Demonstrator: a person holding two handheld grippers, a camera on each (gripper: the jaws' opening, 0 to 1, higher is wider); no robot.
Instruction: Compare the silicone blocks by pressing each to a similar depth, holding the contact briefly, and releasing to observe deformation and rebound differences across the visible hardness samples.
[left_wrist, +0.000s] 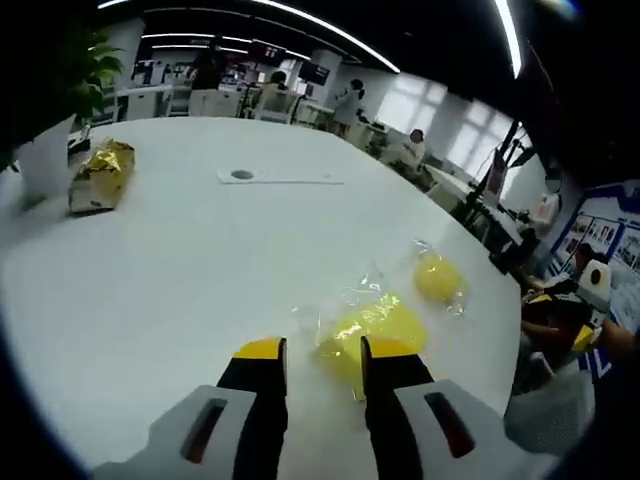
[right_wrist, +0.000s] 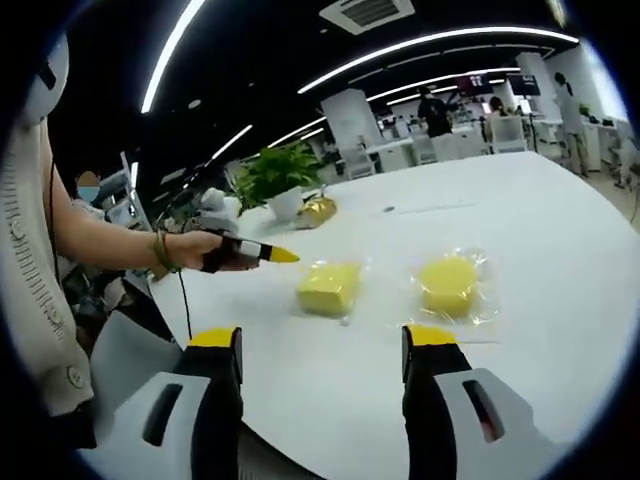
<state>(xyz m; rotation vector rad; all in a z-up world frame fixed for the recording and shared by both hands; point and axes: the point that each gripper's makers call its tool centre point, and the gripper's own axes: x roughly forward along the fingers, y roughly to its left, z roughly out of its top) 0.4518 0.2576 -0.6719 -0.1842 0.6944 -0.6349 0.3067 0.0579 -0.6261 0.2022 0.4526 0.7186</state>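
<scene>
— Nearest in the left gripper view?
— Left gripper (left_wrist: 323, 352), jaws spread a little, nothing pinched. Just beyond the tips, toward the right jaw: square silicone block (left_wrist: 375, 327), yellow, in clear wrap, flat on the white table (left_wrist: 180, 270). Whether touching that jaw tip, cannot tell.
— Past it?
— Further right and beyond: round silicone block (left_wrist: 438, 277), also wrapped, apart from the square one. Far off to the left: gold foil packet (left_wrist: 101, 175), beside a white pot.

— And the right gripper view?
— Right gripper (right_wrist: 326, 346), jaws spread wide, gripping nothing, low over the table edge. Ahead between the jaws, slightly left: square block (right_wrist: 329, 288). Ahead of the right jaw: round block (right_wrist: 447, 284). Both well clear of the tips. Left of the square block: left gripper's yellow tip (right_wrist: 278, 255), held in a person's hand (right_wrist: 205, 249), close to the block but apart. Far beyond: potted plant (right_wrist: 276, 178) and the gold packet (right_wrist: 318, 210).
</scene>
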